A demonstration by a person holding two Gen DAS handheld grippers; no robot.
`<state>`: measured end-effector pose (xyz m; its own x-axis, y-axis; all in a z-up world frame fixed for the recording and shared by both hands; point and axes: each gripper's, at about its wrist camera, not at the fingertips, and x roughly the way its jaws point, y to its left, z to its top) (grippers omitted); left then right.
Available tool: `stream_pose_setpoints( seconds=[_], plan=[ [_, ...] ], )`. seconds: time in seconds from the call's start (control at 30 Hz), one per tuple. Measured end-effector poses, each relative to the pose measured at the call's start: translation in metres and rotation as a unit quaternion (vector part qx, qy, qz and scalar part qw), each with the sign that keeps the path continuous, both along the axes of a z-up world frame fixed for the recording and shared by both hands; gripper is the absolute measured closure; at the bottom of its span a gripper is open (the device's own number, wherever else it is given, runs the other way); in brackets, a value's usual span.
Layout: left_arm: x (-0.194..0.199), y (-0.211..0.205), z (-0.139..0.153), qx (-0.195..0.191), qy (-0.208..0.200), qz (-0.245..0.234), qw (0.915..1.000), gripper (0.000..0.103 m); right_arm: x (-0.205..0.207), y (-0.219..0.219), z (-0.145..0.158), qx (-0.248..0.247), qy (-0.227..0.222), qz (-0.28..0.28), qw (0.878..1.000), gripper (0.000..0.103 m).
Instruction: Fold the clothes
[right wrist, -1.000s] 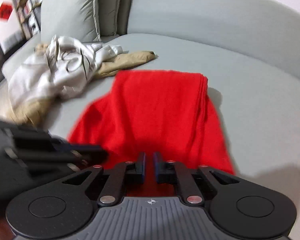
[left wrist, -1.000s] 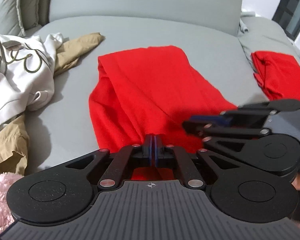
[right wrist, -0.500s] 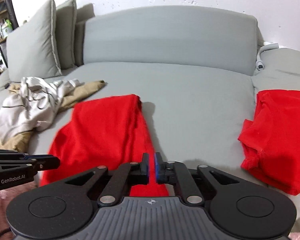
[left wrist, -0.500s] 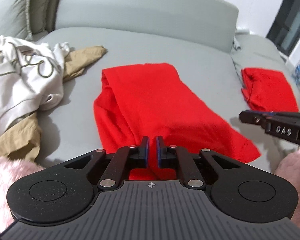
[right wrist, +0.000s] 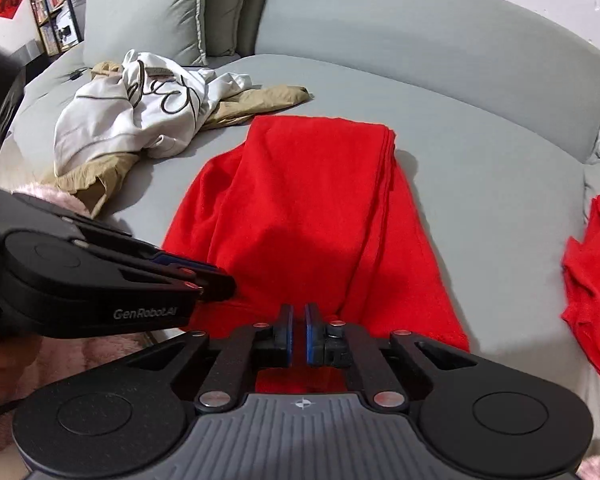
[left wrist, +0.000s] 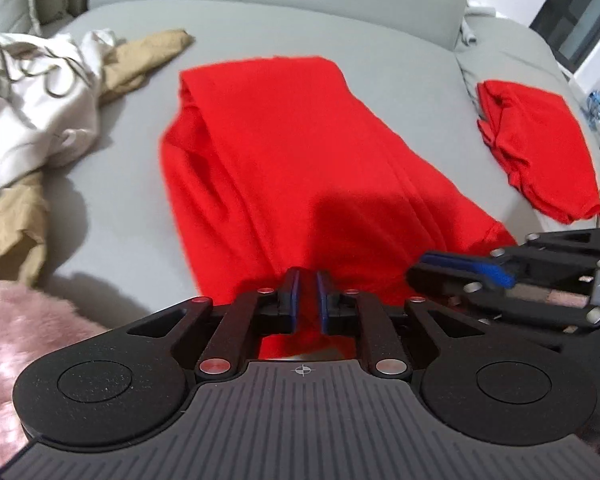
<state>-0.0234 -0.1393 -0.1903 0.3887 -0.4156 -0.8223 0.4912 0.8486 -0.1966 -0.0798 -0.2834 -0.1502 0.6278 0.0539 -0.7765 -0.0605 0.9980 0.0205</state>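
While the folded red garment point(left wrist: 284, 152) is lying flat on the grey sofa point(right wrist: 480, 168), the left gripper point(left wrist: 305, 294) and right gripper point(right wrist: 296, 330) are hovering at its near edge, jaws slightly parted and gripping nothing, having just been opening, apparently to release it.

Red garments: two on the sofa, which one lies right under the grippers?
The larger red garment mid-sofa, folded lengthwise; both grippers sit at its near edge. The smaller red garment lies crumpled far off to the right.

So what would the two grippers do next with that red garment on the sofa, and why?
Probably bring both down to the near hem and pinch it. The red garment lies on the sofa as a long strip, not yet a compact stack. The left gripper has just been opening; the right gripper shows a slim gap. Neither has cloth between its pads, and both hover over that near edge.
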Motion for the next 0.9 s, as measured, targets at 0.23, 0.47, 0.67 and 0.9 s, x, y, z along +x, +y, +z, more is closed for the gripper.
stream_pose_setpoints(
  seconds=[0.23,0.47,0.67,0.9],
  plan=[
    [0.004,0.051,0.020,-0.037,-0.025,0.114,0.9925,0.054,-0.020,-0.036,0.019,0.006,-0.032,-0.060,0.998,0.068],
    [0.026,0.046,0.006,-0.044,0.004,0.136,0.9897,0.048,-0.019,-0.057,0.009,0.051,-0.030,-0.107,0.993,0.053],
    [0.041,0.029,-0.005,-0.039,0.013,0.126,0.9911,0.048,-0.005,-0.070,-0.001,0.085,-0.033,-0.121,0.988,0.043],
    [0.062,0.030,-0.019,-0.067,0.046,0.140,0.9868,0.046,0.033,-0.089,-0.012,0.137,-0.021,-0.122,0.983,0.030]
  ],
)
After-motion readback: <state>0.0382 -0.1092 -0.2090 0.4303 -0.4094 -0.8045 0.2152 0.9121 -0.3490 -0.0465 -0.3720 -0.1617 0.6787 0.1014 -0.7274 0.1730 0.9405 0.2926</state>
